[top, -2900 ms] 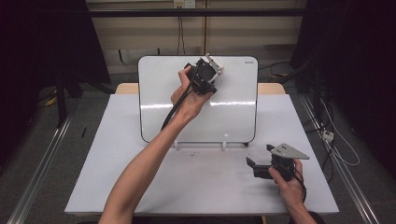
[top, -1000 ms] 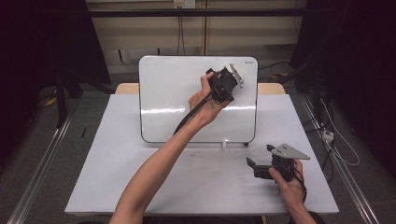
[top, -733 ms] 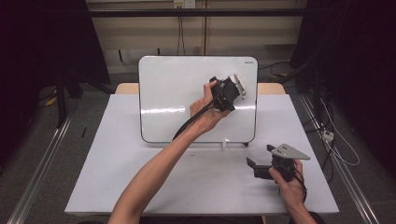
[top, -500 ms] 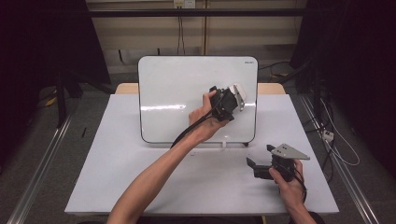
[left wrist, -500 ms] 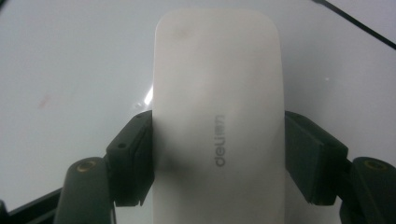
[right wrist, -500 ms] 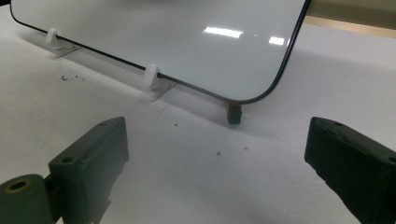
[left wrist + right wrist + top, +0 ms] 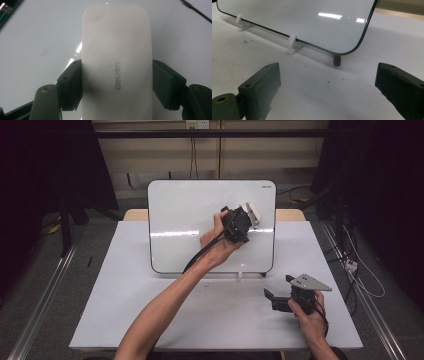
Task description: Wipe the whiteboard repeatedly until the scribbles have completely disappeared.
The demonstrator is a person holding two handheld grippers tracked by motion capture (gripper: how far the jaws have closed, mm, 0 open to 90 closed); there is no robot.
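High view, from the left of the frame: the white table (image 7: pixel 125 310) spreads across the lower half, its left part bare; at upper centre the whiteboard (image 7: pixel 190 215) stands propped on it, tilted back on small white clips; a forearm rises from the bottom edge toward centre, and the left gripper (image 7: pixel 245 217) presses a white eraser (image 7: pixel 253 213) against the right part of the board's face; at lower right the right gripper (image 7: pixel 275 296) rests on the table in the other hand, well apart from the board. Left gripper view: the black pads (image 7: pixel 71 85) clamp both long sides of the eraser (image 7: pixel 116 62), which fills the middle of the frame, a grey logo on its back. Right gripper view: the jaws stand wide apart with nothing between them; beyond them, in the upper half, runs the whiteboard's (image 7: pixel 299 17) lower edge, a small red-and-black foot (image 7: pixel 336 60) under its right corner.
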